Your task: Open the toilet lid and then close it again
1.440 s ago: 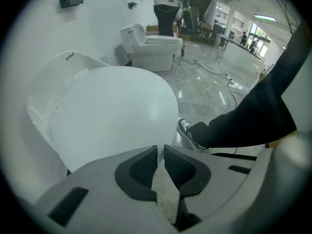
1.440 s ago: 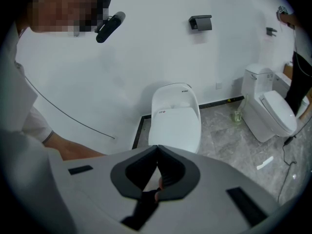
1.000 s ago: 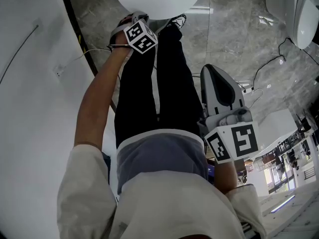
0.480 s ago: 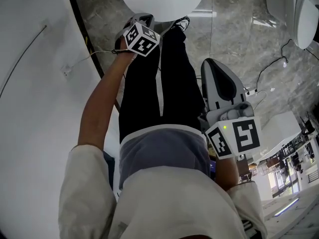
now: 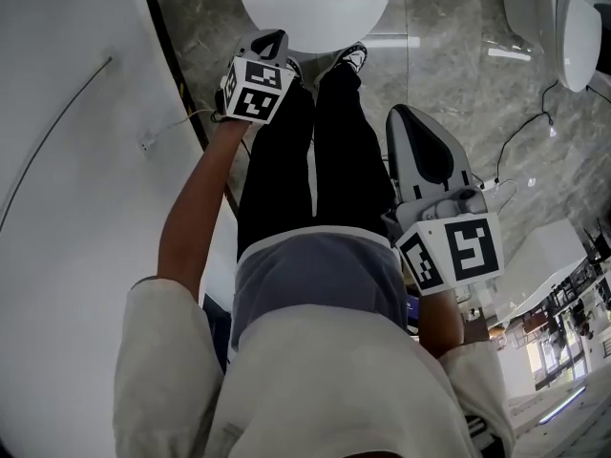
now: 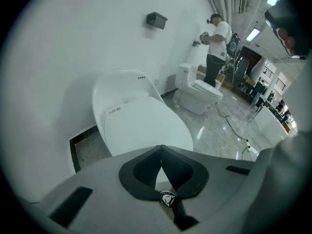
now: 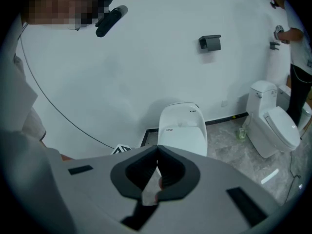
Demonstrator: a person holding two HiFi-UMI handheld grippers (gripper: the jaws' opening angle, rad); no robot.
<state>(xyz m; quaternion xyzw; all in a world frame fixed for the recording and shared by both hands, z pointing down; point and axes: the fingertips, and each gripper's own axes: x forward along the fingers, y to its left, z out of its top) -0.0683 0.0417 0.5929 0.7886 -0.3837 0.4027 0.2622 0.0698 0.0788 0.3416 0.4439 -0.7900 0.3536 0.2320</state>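
The white toilet (image 5: 315, 3) stands at the top of the head view with its lid (image 6: 141, 126) down flat on the bowl. My left gripper (image 5: 270, 38) hangs just in front of the bowl's front edge, above it, and touches nothing. In the left gripper view its fingertips (image 6: 162, 146) meet over the lid, shut and empty. My right gripper (image 5: 407, 114) is held back beside the person's right leg, well away from the toilet. Its tips (image 7: 157, 147) are pressed together with nothing between them, and the same toilet (image 7: 183, 128) shows beyond.
A white wall (image 5: 67, 160) with a thin cable runs along the left. A second toilet (image 7: 273, 126) stands to the right, with another person (image 6: 214, 48) beside it. A black box (image 7: 209, 42) hangs on the wall. Cables (image 5: 516, 127) lie on the grey marble floor.
My left gripper has lifted away from the toilet's front edge and rolled, its marker cube now turned. The right gripper has risen a little. The lid stays down.
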